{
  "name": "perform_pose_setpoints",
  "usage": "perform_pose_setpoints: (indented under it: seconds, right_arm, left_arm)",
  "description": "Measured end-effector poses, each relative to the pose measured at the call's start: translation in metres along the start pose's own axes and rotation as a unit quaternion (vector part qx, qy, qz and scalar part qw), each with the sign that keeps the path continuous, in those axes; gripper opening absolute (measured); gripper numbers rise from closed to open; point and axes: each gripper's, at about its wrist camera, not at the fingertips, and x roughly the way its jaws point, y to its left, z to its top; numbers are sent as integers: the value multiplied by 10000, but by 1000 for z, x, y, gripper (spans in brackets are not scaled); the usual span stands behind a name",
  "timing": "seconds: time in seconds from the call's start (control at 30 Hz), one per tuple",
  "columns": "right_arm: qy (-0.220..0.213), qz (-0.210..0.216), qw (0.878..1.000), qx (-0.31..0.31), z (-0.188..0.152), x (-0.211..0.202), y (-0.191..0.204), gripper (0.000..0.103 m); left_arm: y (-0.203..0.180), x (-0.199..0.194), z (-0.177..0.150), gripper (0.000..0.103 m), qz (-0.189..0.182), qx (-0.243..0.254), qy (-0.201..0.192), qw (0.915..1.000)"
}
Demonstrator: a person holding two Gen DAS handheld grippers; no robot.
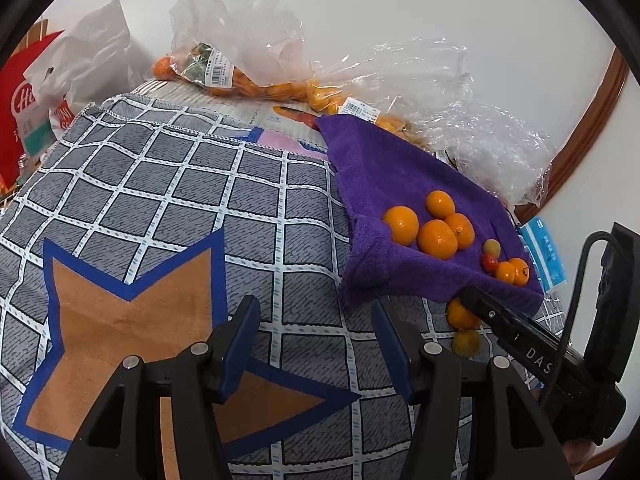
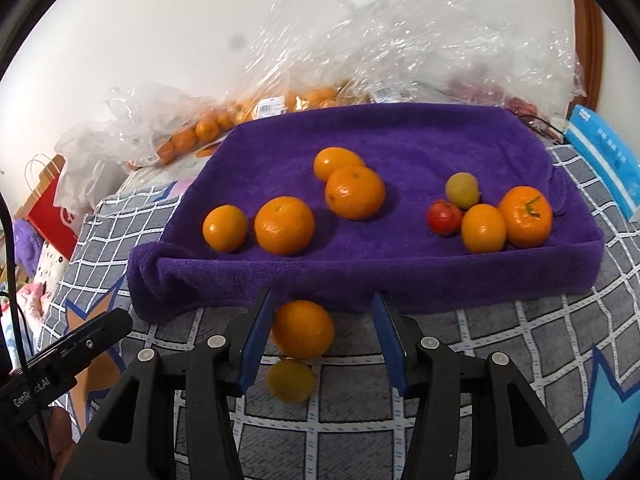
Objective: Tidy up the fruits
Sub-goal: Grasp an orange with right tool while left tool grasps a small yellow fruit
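A purple towel (image 2: 400, 144) lies on the checked cloth and holds several oranges (image 2: 355, 192), a small red fruit (image 2: 445, 218) and a yellowish fruit (image 2: 463, 190). An orange (image 2: 304, 334) and a smaller yellow-orange fruit (image 2: 291, 380) lie on the cloth in front of the towel, between the open fingers of my right gripper (image 2: 320, 344). My left gripper (image 1: 316, 344) is open and empty over the checked cloth (image 1: 160, 208), left of the towel (image 1: 400, 176). The right gripper's body (image 1: 532, 348) shows in the left wrist view, beside the loose orange (image 1: 460, 314).
Clear plastic bags (image 2: 400, 40) with more oranges (image 2: 200, 128) lie behind the towel against the white wall. A blue tissue pack (image 2: 604, 156) sits at the right. A red paper bag (image 1: 20, 100) and white bags stand at the left edge.
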Motion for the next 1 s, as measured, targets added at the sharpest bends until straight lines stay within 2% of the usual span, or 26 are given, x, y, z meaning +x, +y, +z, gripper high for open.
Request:
perform_pose_setpoints:
  seconds: [0.1,0.2,0.3,0.57,0.73,0.93,1.0]
  right_arm:
    - [-116,31,9999,-20,1,-5,1,23]
    - [-162,21,9999,39,2,-10,-3,14]
    - [-155,2,9998,93,1,-13,-10,14]
    - [-131,-486,9982,318,-9,-27,-49,15]
    - [-117,-79,9973,715,-11,-37,-69,17]
    - [-53,416,9985,361,-7,-32,-37,29]
    - [-38,427,9989,206,-6,-27,-23,31]
  left_arm:
    - [0,0,0,56,7,18,-5,10000]
    - [0,3,0,56,-7,26,29,10000]
    - [0,6,-1,56,-7,20,93,10000]
    - [-2,8,-3,56,89,77,54,9999]
    - [-6,8,-5,56,146,174,30,9997]
    - [-6,8,-5,56,167,205,-8,9996]
    - [-4,8,-4,56,164,157,-35,9997]
